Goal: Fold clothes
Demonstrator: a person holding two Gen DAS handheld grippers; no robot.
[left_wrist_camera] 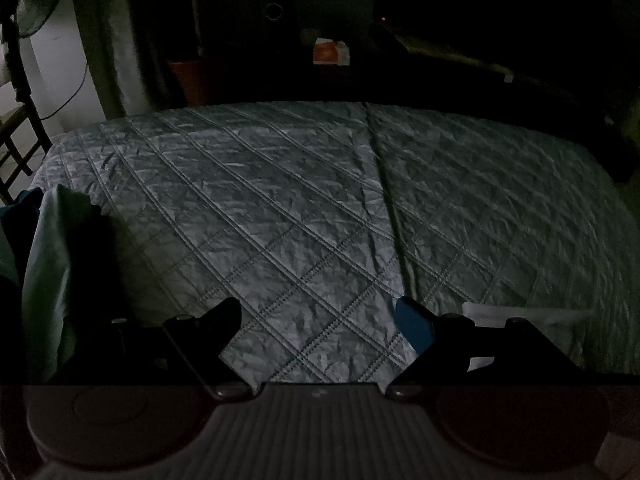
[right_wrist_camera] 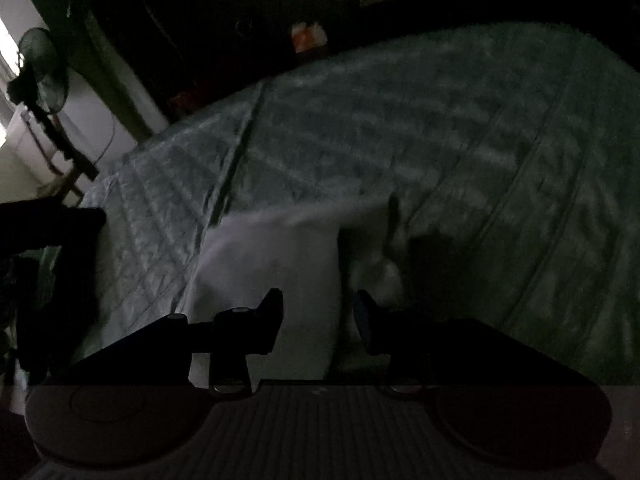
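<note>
A white garment (right_wrist_camera: 272,256) lies bunched on the grey quilted bedspread (right_wrist_camera: 440,140) in the right wrist view. My right gripper (right_wrist_camera: 318,312) hovers just over it, open. White cloth shows in the gap between its fingers, and the pads do not press on it. In the left wrist view my left gripper (left_wrist_camera: 320,320) stands open wide above the bare quilt (left_wrist_camera: 280,200) with nothing between its fingers. A white edge of cloth (left_wrist_camera: 500,312) shows just behind its right finger. The room is dark and the right view is blurred.
A pile of green and teal clothes (left_wrist_camera: 48,260) sits at the bed's left edge. A standing fan (right_wrist_camera: 40,72) and a chair frame (left_wrist_camera: 16,152) are beyond the bed on the left. An orange box (left_wrist_camera: 330,52) rests on dark furniture behind the bed.
</note>
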